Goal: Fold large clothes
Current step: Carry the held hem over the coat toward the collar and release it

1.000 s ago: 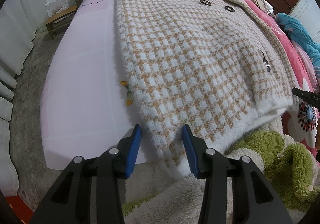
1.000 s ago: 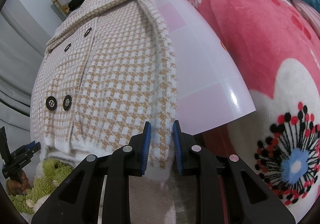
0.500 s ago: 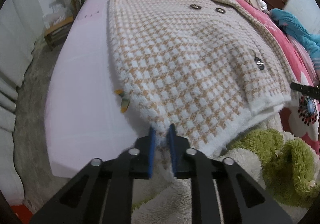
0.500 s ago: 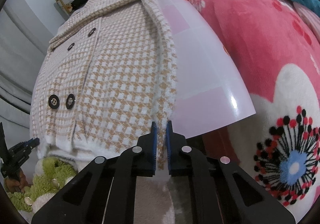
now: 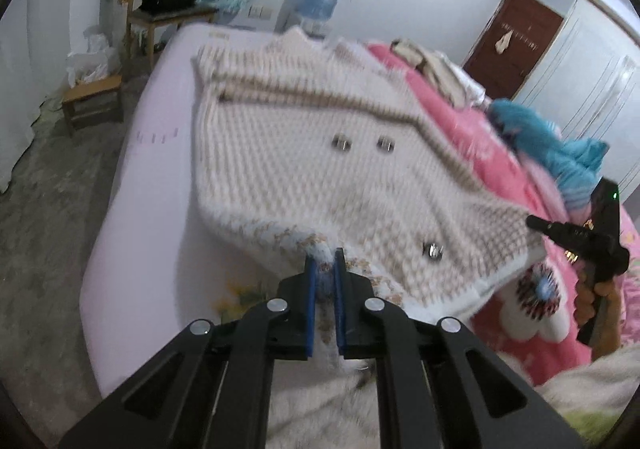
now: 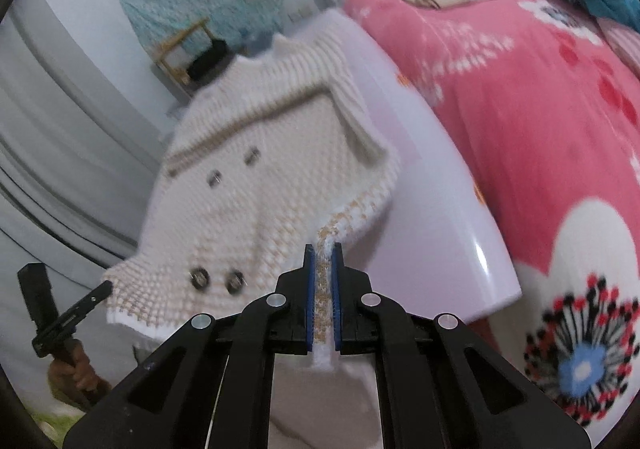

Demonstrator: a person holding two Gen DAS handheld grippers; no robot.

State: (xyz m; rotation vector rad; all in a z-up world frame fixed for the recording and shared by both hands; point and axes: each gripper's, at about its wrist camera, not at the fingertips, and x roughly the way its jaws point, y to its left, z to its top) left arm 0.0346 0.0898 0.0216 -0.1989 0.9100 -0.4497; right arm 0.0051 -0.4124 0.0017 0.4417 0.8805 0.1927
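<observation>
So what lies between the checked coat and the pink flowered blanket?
In the right wrist view, a bare strip of the pale board separates the coat from the blanket.

Bare pink board [image 5: 132, 241] seemingly flanks the coat [image 5: 288, 169]; blanket [image 6: 520, 137] crowds beyond

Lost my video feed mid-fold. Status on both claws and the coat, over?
Left claw and right claw both shut on the checked coat's near hem corners. Hem raised off the pink board. Nothing blocking the fold.
</observation>
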